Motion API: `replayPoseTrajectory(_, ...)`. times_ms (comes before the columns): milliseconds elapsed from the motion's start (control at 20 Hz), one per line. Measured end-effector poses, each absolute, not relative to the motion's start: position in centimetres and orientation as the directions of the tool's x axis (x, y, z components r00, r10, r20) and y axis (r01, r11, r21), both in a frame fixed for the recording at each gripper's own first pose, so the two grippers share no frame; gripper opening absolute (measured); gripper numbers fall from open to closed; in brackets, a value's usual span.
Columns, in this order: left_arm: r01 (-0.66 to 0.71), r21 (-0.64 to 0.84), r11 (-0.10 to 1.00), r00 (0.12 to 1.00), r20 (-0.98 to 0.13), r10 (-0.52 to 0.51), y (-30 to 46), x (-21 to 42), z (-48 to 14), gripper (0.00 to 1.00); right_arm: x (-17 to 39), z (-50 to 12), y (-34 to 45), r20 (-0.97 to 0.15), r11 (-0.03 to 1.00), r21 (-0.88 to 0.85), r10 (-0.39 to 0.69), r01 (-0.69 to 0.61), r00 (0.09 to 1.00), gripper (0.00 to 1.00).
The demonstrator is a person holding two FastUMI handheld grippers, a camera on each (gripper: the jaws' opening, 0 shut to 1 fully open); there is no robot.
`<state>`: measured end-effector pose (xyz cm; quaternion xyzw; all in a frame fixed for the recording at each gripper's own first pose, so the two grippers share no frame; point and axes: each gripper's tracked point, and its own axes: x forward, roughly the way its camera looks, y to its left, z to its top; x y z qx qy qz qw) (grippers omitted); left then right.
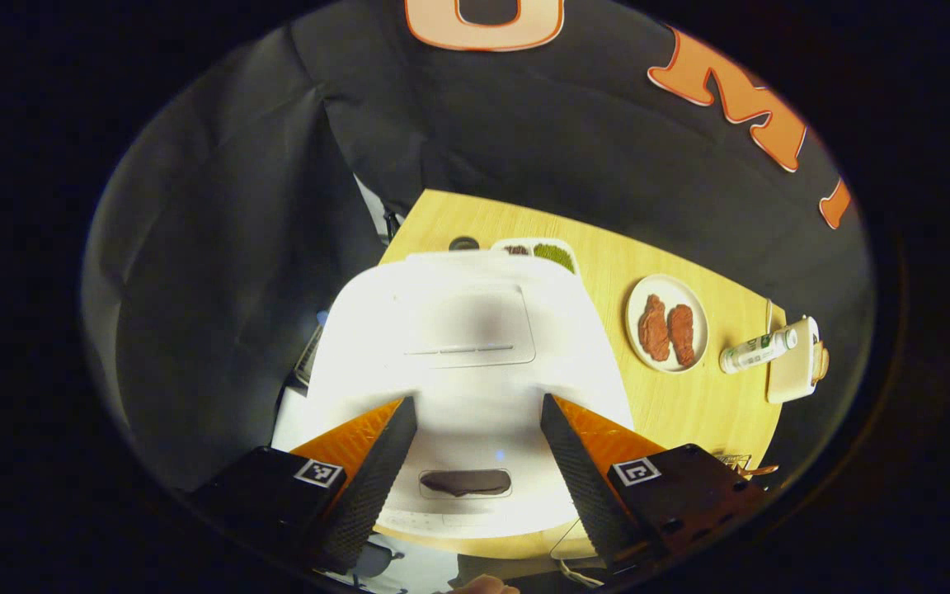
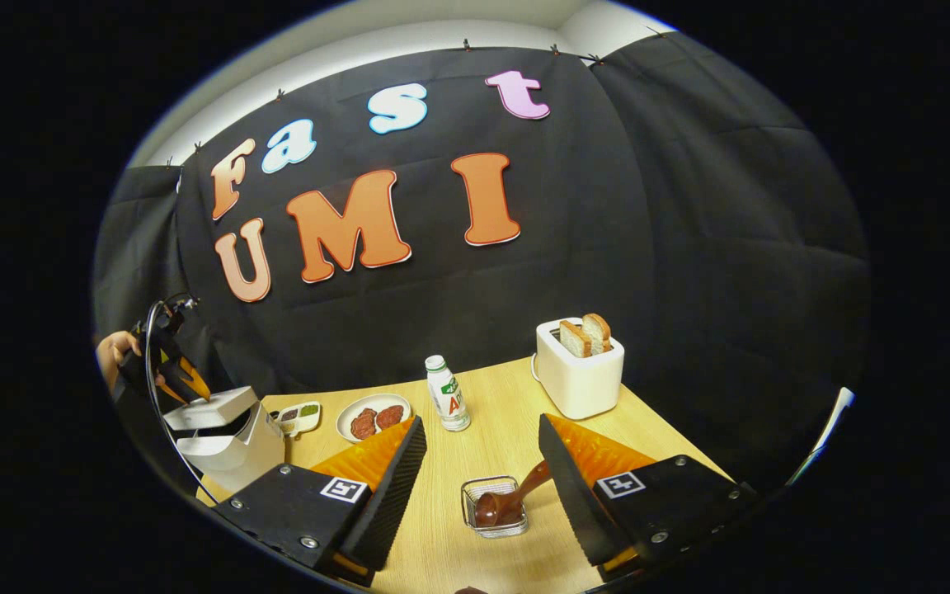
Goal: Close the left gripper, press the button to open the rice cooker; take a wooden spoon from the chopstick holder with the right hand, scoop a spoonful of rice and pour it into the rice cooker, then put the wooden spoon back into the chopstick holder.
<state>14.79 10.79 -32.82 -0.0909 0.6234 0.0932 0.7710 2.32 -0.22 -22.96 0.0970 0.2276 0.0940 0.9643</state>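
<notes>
White rice cooker [image 1: 458, 346] sits below the left gripper [image 1: 479, 425], fingers spread. Right gripper [image 2: 482, 450] (also spread) hangs above the chopstick holder [image 2: 496, 505] holding the wooden spoon [image 2: 512, 495].

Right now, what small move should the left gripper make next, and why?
Probably close its fingers. In the left gripper view the left gripper hangs open above the white rice cooker, whose lid looks shut, with the dark button between the fingers. The task wants the gripper closed before it presses. The wooden spoon waits in its holder.
</notes>
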Motion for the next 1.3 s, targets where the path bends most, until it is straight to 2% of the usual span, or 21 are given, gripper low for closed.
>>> replayPoseTrajectory(100, -0.265, -0.022, 0.964, 0.13, -0.991, 0.013, 10.0, 13.1, -35.4, 1.0, 2.4, -23.2, 0.3, -0.426, 0.962, 0.226, 0.24, -0.154, 0.872, 0.86)
replayPoseTrajectory(150, -0.267, -0.022, 0.964, 0.154, -0.988, 0.021, 9.9, 13.8, -34.7, 1.0, 2.4, -23.2, 0.6, -0.426, 0.96, 0.227, 0.251, -0.166, 0.869, 0.86)
replayPoseTrajectory(200, -0.268, -0.019, 0.963, 0.133, -0.991, 0.017, 9.8, 13.9, -35.9, 1.0, 2.4, -23.1, 0.9, -0.426, 0.959, 0.225, 0.258, -0.174, 0.867, 0.86)
replayPoseTrajectory(350, -0.265, -0.016, 0.964, 0.146, -0.989, 0.023, 9.9, 13.9, -34.8, 1.0, 2.7, -22.6, 1.7, -0.412, 0.957, 0.22, 0.269, -0.191, 0.871, 0.86)
replayPoseTrajectory(400, -0.262, -0.004, 0.965, 0.176, -0.983, 0.043, 10.0, 14.1, -34.5, 1.0, 2.9, -22.3, 1.9, -0.405, 0.956, 0.218, 0.273, -0.197, 0.873, 0.86)
replayPoseTrajectory(550, -0.204, -0.067, 0.977, 0.437, -0.899, 0.029, 8.5, 16.6, -29.5, 1.0, 3.6, -20.4, 3.1, -0.365, 0.951, 0.203, 0.293, -0.231, 0.884, 0.86)
replayPoseTrajectory(700, -0.128, -0.07, 0.989, 0.706, -0.707, 0.042, 6.8, 18.2, -20.4, 1.0, 5.0, -16.8, 4.7, -0.279, 0.952, 0.15, 0.298, -0.265, 0.913, 0.86)
replayPoseTrajectory(850, -0.058, -0.037, 0.998, 0.877, -0.479, 0.033, 4.6, 16.9, -13.0, 1.0, 5.9, -12.7, 6.9, -0.172, 0.945, 0.138, 0.317, -0.296, 0.933, 0.86)
replayPoseTrajectory(950, -0.039, -0.056, 0.998, 0.93, -0.368, 0.016, 2.8, 14.9, -9.3, 0.99, 6.1, -10.6, 8.4, -0.108, 0.936, 0.129, 0.34, -0.326, 0.934, 0.86)
replayPoseTrajectory(1100, -0.046, -0.026, 0.999, 0.955, -0.296, 0.036, 0.8, 11.0, -8.1, 1.0, 5.8, -8.4, 11.1, -0.024, 0.917, 0.131, 0.382, -0.376, 0.924, 0.86)
replayPoseTrajectory(1200, -0.046, -0.007, 0.999, 0.977, -0.211, 0.043, -0.4, 9.4, -6.7, 0.96, 5.1, -8.0, 13.3, 0.005, 0.9, 0.124, 0.421, -0.418, 0.907, 0.86)
replayPoseTrajectory(1300, -0.046, 0.011, 0.999, 0.993, -0.105, 0.047, -1.8, 7.4, -4.9, 1.0, 4.5, -8.0, 15.2, 0.01, 0.882, 0.115, 0.459, -0.457, 0.888, 0.86)
